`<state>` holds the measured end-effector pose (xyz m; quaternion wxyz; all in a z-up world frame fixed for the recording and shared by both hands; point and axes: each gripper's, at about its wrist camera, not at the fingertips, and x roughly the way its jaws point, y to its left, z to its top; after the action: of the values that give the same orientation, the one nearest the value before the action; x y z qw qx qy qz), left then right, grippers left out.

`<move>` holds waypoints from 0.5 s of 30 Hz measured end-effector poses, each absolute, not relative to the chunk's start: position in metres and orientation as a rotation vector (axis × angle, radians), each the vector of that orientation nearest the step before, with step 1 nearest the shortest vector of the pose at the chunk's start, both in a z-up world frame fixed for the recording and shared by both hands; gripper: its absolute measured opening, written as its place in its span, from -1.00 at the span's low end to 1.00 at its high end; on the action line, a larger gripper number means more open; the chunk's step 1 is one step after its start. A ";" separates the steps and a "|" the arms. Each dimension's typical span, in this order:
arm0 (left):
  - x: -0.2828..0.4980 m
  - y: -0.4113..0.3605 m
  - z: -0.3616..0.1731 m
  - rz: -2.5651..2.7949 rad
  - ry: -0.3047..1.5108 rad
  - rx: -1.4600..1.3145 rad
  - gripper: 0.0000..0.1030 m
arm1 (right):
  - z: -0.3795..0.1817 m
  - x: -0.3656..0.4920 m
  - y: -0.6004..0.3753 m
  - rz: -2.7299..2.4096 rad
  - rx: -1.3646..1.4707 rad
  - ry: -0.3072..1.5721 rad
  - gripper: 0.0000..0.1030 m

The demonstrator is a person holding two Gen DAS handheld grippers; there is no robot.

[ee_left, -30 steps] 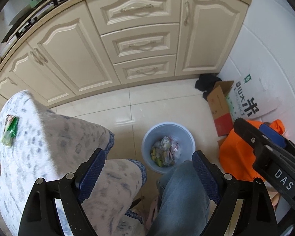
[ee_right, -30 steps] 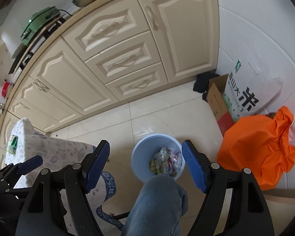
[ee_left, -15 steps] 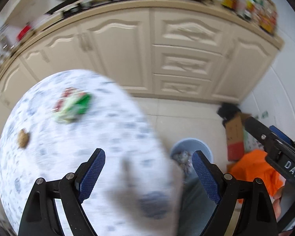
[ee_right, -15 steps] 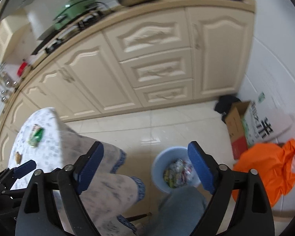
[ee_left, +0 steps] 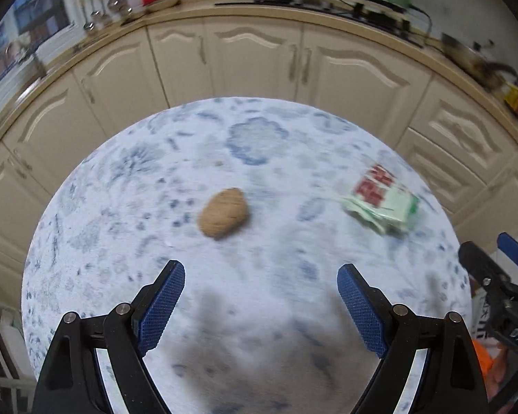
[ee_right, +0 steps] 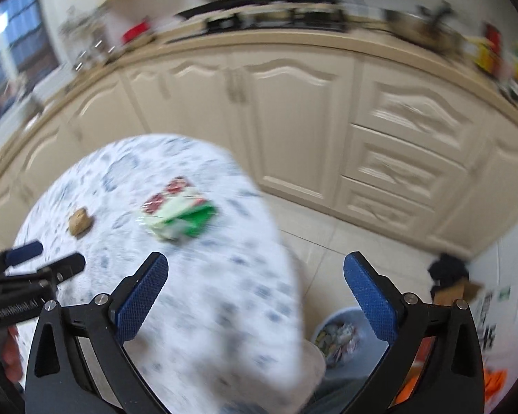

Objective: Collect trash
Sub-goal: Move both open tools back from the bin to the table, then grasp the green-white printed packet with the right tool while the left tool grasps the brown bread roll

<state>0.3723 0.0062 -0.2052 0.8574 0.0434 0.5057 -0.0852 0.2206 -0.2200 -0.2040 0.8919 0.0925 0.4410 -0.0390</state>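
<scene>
A brown crumpled lump lies near the middle of the round table with its blue-patterned cloth. A green, white and red wrapper lies to its right. My left gripper hovers open above the table, just short of the lump, nothing between its fingers. In the right wrist view the wrapper and the lump lie ahead. My right gripper is over the table's right edge, its jaws opening and empty. The blue bin with trash stands on the floor below.
Cream cabinets run behind the table, with a worktop full of kitchenware. A cardboard box and an orange bag lie on the floor at the right, by the wall. The left gripper shows at the left.
Both grippers have swung left and up from over the bin to over the table. The right gripper's jaws have spread wider. The lump and wrapper now lie straight ahead.
</scene>
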 end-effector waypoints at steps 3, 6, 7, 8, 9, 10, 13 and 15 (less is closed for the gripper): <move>0.391 0.027 -0.212 -0.168 1.076 0.062 0.70 | -0.216 0.249 -0.194 -0.050 0.117 0.969 1.00; 0.404 0.042 -0.219 -0.156 1.095 0.059 0.70 | -0.228 0.269 -0.176 -0.026 0.074 1.005 1.00; 0.409 0.044 -0.222 -0.159 1.098 0.058 0.70 | -0.231 0.275 -0.172 -0.027 0.064 1.016 1.00; 0.412 0.047 -0.224 -0.167 1.103 0.055 0.70 | -0.233 0.279 -0.169 -0.025 0.058 1.022 1.00; 0.416 0.051 -0.228 -0.174 1.111 0.050 0.70 | -0.237 0.285 -0.166 -0.016 0.050 1.027 1.00; 0.421 0.052 -0.231 -0.178 1.117 0.046 0.70 | -0.240 0.289 -0.164 -0.011 0.045 1.032 1.00; 0.433 0.054 -0.241 -0.194 1.104 0.022 0.70 | -0.252 0.302 -0.157 -0.010 0.030 1.062 1.00; 0.438 0.054 -0.243 -0.220 1.089 -0.001 0.70 | -0.253 0.301 -0.158 -0.009 0.050 1.017 1.00</move>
<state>0.4376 0.0540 -0.2434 0.8497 -0.0003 0.5169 -0.1045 0.3015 -0.1582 -0.2533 0.8732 0.0238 0.4867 -0.0042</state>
